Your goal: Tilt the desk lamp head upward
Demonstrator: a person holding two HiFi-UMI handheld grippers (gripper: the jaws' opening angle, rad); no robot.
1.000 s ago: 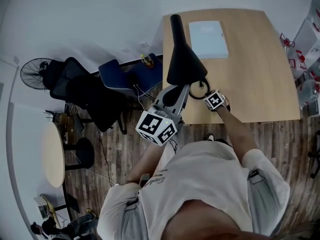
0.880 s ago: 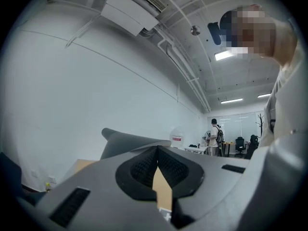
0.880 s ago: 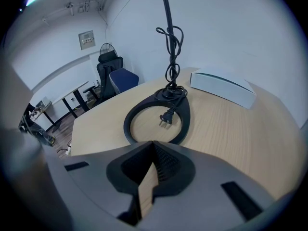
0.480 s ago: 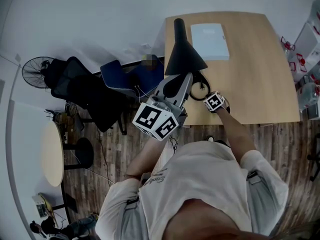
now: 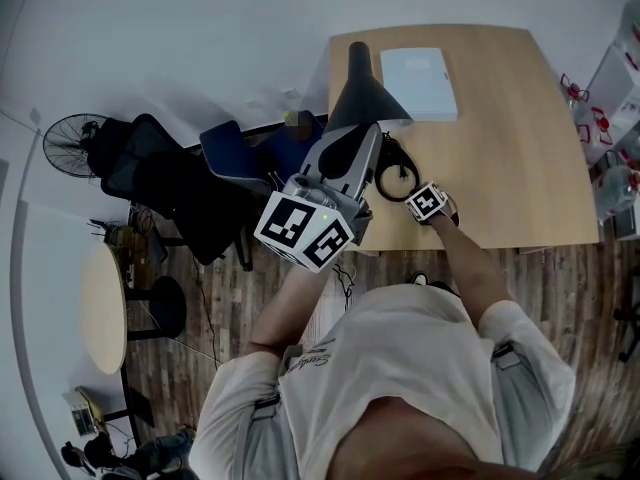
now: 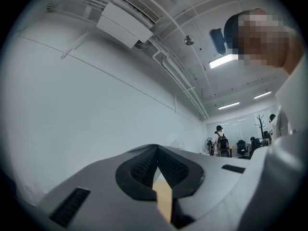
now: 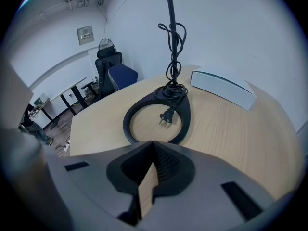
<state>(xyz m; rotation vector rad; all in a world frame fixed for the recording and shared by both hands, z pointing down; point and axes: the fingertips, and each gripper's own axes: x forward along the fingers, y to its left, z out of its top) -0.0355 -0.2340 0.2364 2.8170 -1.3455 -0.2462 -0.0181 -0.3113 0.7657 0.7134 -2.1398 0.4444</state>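
The black desk lamp has a cone-shaped head (image 5: 365, 96) above the wooden table (image 5: 510, 138). Its thin stem (image 7: 169, 13) rises from a ring base (image 7: 179, 125), with the cord wound round it. The plug (image 7: 166, 117) lies inside the ring. My left gripper (image 5: 368, 133) is raised at the head's near rim, touching or overlapping it. In the left gripper view the left gripper (image 6: 156, 148) points at wall and ceiling, jaws shut, no lamp showing. My right gripper (image 7: 153, 143) is shut and empty, low over the table at the ring's near rim (image 5: 398, 182).
A white box (image 5: 418, 68) lies at the table's far side. Left of the table stand a blue chair (image 5: 255, 150), a black office chair (image 5: 165, 183) and a fan (image 5: 70, 143). A small round table (image 5: 103, 308) is on the wooden floor. Persons (image 6: 221, 141) stand far off.
The left gripper has risen toward the camera and the lamp head has swung with it, away from me. The right gripper stays by the ring base.
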